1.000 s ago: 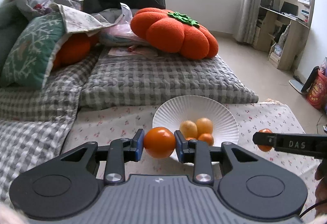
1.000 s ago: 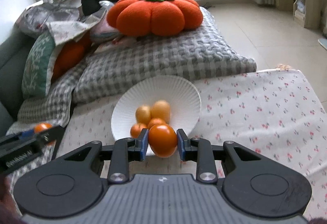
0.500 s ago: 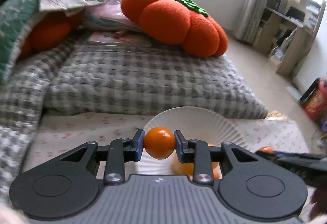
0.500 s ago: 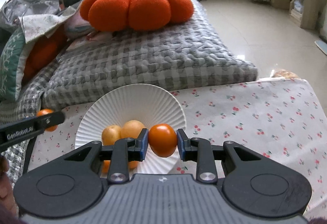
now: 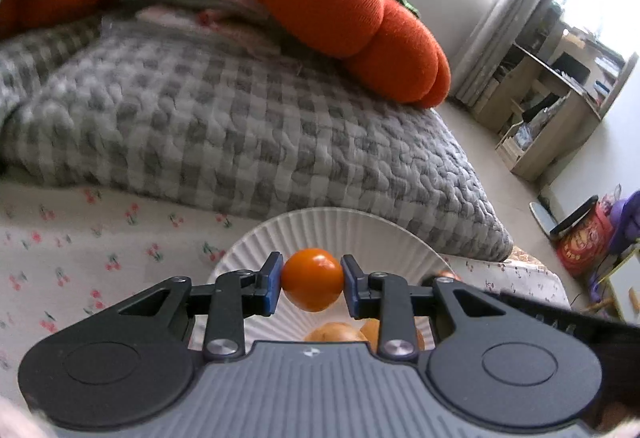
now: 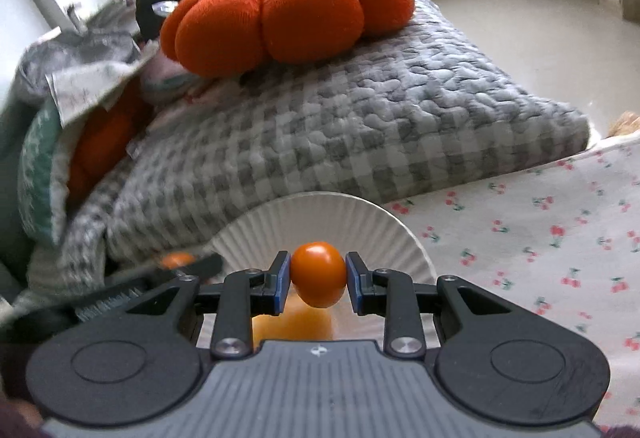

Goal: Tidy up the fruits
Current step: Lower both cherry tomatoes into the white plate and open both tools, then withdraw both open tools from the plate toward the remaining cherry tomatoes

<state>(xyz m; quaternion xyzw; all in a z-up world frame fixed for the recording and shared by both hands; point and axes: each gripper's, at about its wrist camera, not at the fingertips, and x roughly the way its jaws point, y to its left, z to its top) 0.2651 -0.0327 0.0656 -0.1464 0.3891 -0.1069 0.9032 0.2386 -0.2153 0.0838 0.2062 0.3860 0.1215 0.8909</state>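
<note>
My left gripper (image 5: 312,280) is shut on a small orange fruit (image 5: 313,278) and holds it over the white ridged paper plate (image 5: 332,228). Yellow-orange fruits (image 5: 336,332) lie in the plate just below, partly hidden by the gripper body. My right gripper (image 6: 318,276) is shut on another orange fruit (image 6: 318,273), also above the plate (image 6: 320,216), with blurred yellow fruit (image 6: 292,322) beneath it. The left gripper with its fruit (image 6: 176,260) shows at the left of the right wrist view. The right gripper's finger (image 5: 540,312) crosses the left wrist view at the right.
The plate sits on a white cherry-print cloth (image 6: 540,230). A grey checked quilt (image 5: 240,134) lies right behind it, with an orange pumpkin cushion (image 6: 288,6) on top. Pillows and clothes pile up at the left. Floor and shelves (image 5: 552,110) are at the right.
Both grippers have moved forward and lower over the plate, each still holding its fruit. The plate and quilt now look much closer.
</note>
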